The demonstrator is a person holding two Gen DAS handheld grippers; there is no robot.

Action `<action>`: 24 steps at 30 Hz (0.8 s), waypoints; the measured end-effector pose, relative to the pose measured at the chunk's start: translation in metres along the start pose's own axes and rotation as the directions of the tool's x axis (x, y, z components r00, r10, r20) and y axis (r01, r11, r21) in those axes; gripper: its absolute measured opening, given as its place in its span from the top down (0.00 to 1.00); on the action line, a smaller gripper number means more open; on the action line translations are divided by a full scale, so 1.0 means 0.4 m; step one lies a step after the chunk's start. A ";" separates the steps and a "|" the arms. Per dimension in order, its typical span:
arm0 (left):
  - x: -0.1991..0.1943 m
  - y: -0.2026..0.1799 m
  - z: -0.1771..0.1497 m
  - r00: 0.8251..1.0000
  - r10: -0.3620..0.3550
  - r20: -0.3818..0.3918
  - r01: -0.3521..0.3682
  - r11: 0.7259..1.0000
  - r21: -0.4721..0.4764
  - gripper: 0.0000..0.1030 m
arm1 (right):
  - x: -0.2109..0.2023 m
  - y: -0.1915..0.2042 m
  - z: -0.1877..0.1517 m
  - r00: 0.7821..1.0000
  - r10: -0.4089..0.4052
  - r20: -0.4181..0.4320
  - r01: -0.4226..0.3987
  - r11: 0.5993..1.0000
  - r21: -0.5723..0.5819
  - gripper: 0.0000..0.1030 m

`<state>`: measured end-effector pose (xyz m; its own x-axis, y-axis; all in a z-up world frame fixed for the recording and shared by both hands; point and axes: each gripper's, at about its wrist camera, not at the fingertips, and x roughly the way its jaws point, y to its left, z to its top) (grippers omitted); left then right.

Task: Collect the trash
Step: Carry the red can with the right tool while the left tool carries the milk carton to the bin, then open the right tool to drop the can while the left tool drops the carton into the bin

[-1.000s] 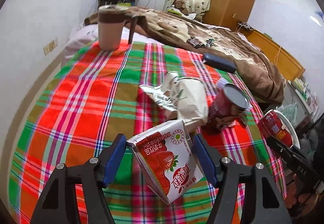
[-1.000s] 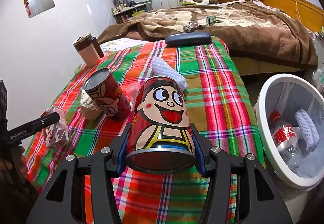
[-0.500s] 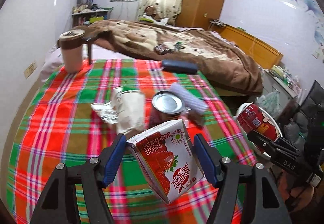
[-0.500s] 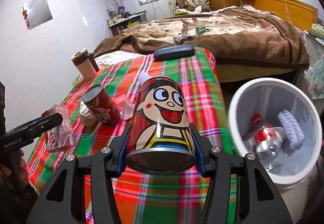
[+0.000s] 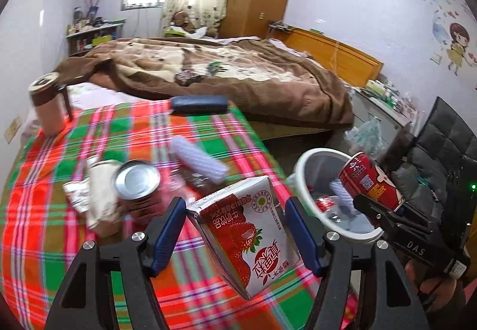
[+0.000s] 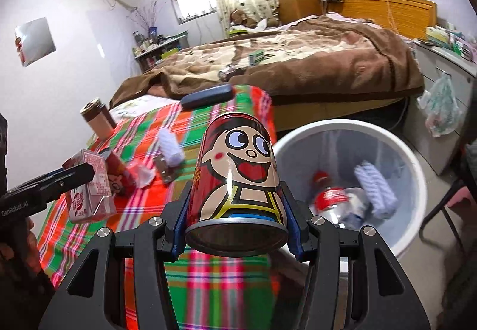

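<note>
While the left gripper (image 5: 235, 228) pinches a strawberry milk box (image 5: 244, 237), the right gripper (image 6: 237, 225) squeezes a red can (image 6: 238, 178). Both are up over the checked cloth (image 5: 59, 210), near the white bin (image 6: 396, 181).

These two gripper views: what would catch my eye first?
Probably the red cartoon-face can clamped in the right gripper, close to the lens, with the white trash bin just beyond it. Next, the strawberry milk carton held in the left gripper above the bright plaid cloth.
</note>
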<state>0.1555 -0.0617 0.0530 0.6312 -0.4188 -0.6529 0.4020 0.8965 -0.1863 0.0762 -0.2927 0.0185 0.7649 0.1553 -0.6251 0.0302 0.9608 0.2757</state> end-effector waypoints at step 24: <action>0.252 -0.343 0.073 0.982 -0.165 -0.095 0.175 0.979 0.107 0.33 | 0.031 -0.237 0.009 0.981 -0.178 -0.077 0.183 0.981 0.065 0.48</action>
<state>0.1833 -0.2312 0.0343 0.4905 -0.5453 -0.6797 0.5747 0.7888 -0.2181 0.0851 -0.3825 -0.0128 0.6957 -0.0010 -0.7184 0.2115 0.9560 0.2035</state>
